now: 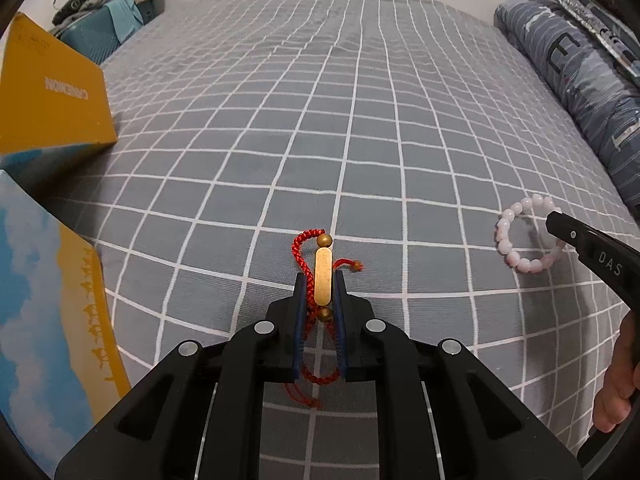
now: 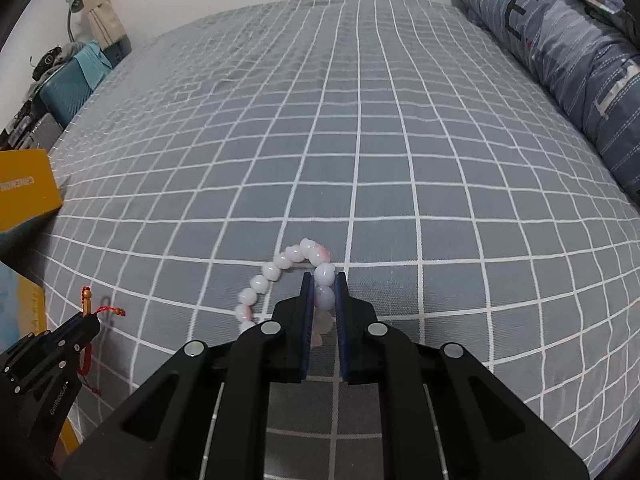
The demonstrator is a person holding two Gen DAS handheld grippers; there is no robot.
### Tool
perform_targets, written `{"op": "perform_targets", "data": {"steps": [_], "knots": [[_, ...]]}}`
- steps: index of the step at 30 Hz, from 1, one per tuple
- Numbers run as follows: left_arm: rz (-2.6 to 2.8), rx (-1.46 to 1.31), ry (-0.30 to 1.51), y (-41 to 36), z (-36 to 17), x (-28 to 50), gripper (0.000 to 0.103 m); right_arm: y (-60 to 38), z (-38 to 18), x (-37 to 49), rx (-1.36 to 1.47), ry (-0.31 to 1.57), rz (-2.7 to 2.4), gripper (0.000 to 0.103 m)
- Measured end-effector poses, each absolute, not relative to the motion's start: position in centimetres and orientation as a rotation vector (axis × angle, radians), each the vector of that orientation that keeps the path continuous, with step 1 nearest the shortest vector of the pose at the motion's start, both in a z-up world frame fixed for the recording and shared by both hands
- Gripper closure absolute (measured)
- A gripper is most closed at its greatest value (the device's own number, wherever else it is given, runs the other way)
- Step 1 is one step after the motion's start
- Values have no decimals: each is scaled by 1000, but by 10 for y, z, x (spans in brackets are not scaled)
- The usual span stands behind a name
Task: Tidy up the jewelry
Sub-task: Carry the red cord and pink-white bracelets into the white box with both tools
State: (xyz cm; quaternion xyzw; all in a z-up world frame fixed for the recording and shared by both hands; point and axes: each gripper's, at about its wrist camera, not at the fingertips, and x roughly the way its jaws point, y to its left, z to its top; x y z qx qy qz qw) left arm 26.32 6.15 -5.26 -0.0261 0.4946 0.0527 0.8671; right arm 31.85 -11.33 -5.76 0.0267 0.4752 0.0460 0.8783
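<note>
My left gripper (image 1: 322,280) is shut on a red braided cord bracelet (image 1: 323,276) with a gold bar and two gold beads, held just above the grey checked bedsheet (image 1: 320,120). My right gripper (image 2: 324,280) is shut on a pink-white bead bracelet (image 2: 288,276), whose loop hangs out to the left of the fingers. In the left wrist view the bead bracelet (image 1: 520,236) and the right gripper's finger (image 1: 588,248) show at the right. In the right wrist view the left gripper (image 2: 86,320) with the red bracelet (image 2: 90,304) shows at the lower left.
A yellow and blue box (image 1: 52,96) sits on the bed at the left, with a second sky-printed box (image 1: 48,312) nearer. A rolled blue striped quilt (image 1: 580,80) lies along the right side. Clutter (image 2: 68,80) stands beyond the bed's far left edge.
</note>
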Motion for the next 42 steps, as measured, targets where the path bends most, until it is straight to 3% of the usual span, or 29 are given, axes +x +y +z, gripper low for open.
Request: {"op": "perform_targets", "data": {"steps": [29, 42], "knots": [[114, -38, 861, 68, 58, 183, 91, -83, 54, 237, 8, 793, 183, 93], [156, -47, 823, 92, 81, 141, 91, -25, 70, 194, -40, 767, 257, 93]]}}
